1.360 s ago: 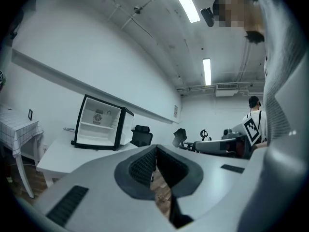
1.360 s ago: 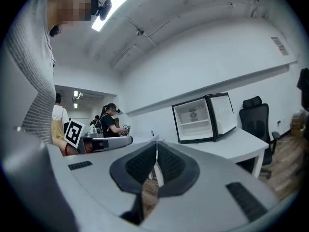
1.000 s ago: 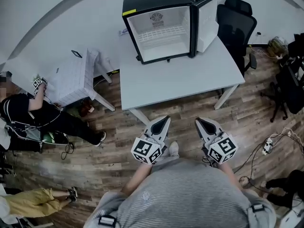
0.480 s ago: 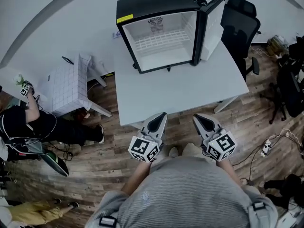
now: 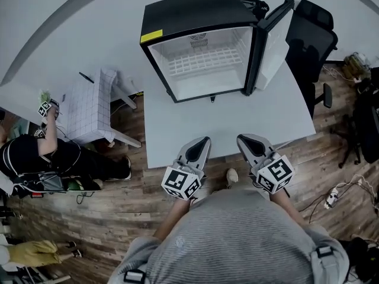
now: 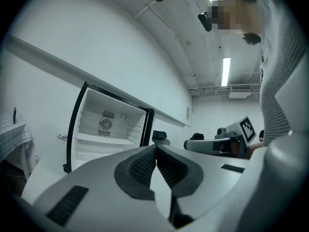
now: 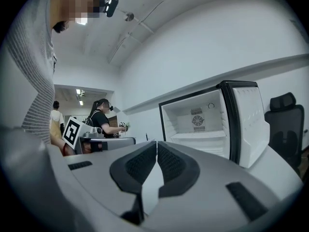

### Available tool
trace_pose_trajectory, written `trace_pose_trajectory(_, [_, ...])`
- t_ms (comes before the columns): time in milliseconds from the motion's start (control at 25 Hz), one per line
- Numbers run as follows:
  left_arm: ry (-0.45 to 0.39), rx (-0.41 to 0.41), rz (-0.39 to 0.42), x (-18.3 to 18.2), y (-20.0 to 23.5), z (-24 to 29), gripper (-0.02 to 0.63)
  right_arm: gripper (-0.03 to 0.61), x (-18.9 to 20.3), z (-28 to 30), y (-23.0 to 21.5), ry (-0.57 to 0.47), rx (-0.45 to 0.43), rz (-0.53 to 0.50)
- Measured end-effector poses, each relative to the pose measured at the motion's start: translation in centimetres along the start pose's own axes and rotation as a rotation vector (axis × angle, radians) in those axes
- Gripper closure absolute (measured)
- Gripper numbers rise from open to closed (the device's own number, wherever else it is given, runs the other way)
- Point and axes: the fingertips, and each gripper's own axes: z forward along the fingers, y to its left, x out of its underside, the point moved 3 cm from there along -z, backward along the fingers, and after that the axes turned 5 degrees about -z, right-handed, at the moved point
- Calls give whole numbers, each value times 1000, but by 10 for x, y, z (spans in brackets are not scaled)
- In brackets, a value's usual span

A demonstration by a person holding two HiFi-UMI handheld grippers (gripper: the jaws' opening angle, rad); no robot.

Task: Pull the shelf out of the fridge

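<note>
Shelf (image 5: pixel 204 61): white wire rack, seated level about halfway up inside the fridge (image 5: pixel 195 10), fully in, not yet drawn out. Long axis: side to side across the fridge opening. Pull direction: straight out of the opening, toward the wearer. Front edge too small to make out; possibly a plain wire rim, no handle seen.

Fridge: small black cabinet, white interior otherwise bare, standing at the far end of a white table (image 5: pixel 225 129). Door (image 5: pixel 273 40): swung wide on the fridge's right side, clear of the opening.

Left gripper (image 5: pixel 205 139): in front of the fridge, tips just over the table's near edge, well apart from the shelf. Jaws closed pad to pad, nothing between them.

Right gripper (image 5: pixel 239 137): just beside the left, at the same stand-off from the fridge. Jaws likewise pressed together, empty.

Key relation: shelf straight ahead of both grippers, bare tabletop between. Left gripper roughly in line with the middle of the fridge opening; right gripper offset toward the door side. Neither clearly nearer.

Judged: open up first, then reach in for the front rim. Likely best taken with both, to keep the rack square on its rails.

Beyond the fridge: black office chair (image 5: pixel 311 34) behind the door; white tiled side table (image 5: pixel 89 108) to the fridge's left; a person in black (image 5: pixel 41 155) low by the floor, further left.
</note>
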Motion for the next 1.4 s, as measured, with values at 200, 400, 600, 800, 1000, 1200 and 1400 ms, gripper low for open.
trace_pose_trajectory(200, [-29,-26,12,-14,14,30,601,563,-9,24,-25,5,-50,-22])
trace_pose_trajectory(400, [-14,-51,-4,-11,26,39,601,563,-13,39,-37,15,-74,-31])
trace_pose_trajectory(600, [-5,-52,-23,-9,30,47,601,563,-11,47,-46,21,-84,-26])
trace_pose_trajectory(800, [-13,-37,-77,-10,34,52,601,563,-12,55,-48,26,-87,-42])
trace_pose_trajectory(1000, [-27,-21,-167,-11,41,57,601,563,-8,64,-51,37,-92,-74])
trace_pose_trajectory(1200, [-9,2,-150,-11,41,66,601,563,-9,69,-54,44,-92,-102])
trace_pose_trajectory(1400, [27,2,-43,-11,42,73,601,563,-6,75,-58,60,-87,-152])
